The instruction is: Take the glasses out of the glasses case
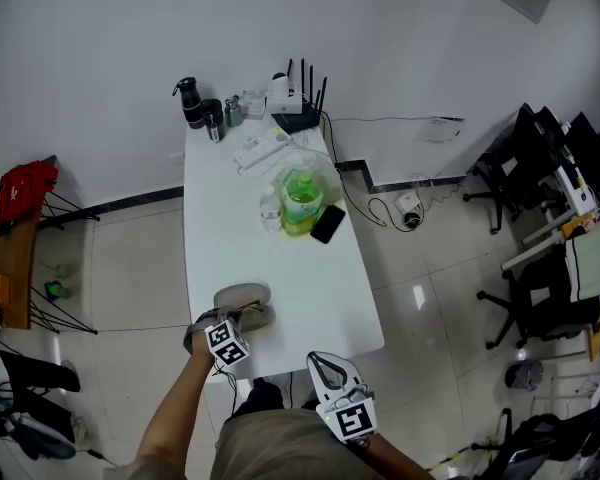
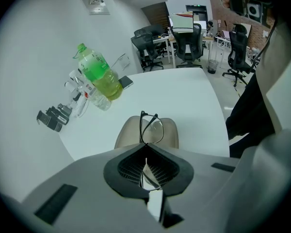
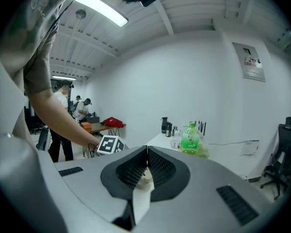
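An open beige glasses case (image 1: 242,296) lies near the front edge of the white table (image 1: 320,288). My left gripper (image 1: 242,320) is at the case's near end. In the left gripper view its jaws (image 2: 146,147) are shut on black-framed glasses (image 2: 153,129), which stand on edge over the case (image 2: 128,135); one lens shows between the jaws. The glasses cannot be made out in the head view. My right gripper (image 1: 323,360) is held off the table's front edge, away from the case. Its jaws (image 3: 146,149) meet with nothing between them.
Mid-table stand a green bottle (image 1: 300,200) in clear wrap and a black phone (image 1: 327,223). A power strip (image 1: 260,148), black flask (image 1: 191,101) and router (image 1: 298,103) sit at the far end. Office chairs (image 1: 540,168) stand to the right.
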Motion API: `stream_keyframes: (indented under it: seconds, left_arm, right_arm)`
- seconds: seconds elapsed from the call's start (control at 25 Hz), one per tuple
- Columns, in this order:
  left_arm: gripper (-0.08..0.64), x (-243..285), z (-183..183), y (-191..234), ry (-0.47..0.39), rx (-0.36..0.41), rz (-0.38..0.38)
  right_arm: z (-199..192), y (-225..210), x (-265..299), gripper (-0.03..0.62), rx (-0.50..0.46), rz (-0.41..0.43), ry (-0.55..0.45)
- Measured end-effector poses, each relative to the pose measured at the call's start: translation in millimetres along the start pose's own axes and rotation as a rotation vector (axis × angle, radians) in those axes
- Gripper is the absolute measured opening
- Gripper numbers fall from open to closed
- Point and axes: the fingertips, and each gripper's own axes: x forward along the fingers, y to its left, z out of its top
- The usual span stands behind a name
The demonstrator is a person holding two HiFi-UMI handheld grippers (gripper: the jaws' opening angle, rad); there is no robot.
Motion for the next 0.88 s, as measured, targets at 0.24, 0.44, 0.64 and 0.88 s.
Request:
stream_keyframes:
  seconds: [0.24, 0.44, 0.64, 0.88]
  left_arm:
    - [0.014, -4.8, 7.0, -3.5, 0.022, -0.035, -0.012]
    - [0.014, -7.7, 9.5, -3.5, 0.044, -0.042, 0.007]
    - [0.014, -10.1, 9.5, -4.8, 0.061, -0.047, 0.014]
    - [0.014, -13.4, 15.2, -6.5, 0.061, -0.062, 0.023]
  right_arm:
    - [-0.7, -7.2, -1.5, 0.011, 0.006, 0.053, -0.009]
    - [-1.9, -11.0, -3.1, 0.011, 0.016, 0.088, -0.022]
    - [-1.6, -18.5, -3.5, 0.011, 0.011, 0.09, -0.027]
    - [-1.6, -20.4, -4.2, 0.011, 0.016, 0.115, -0.036]
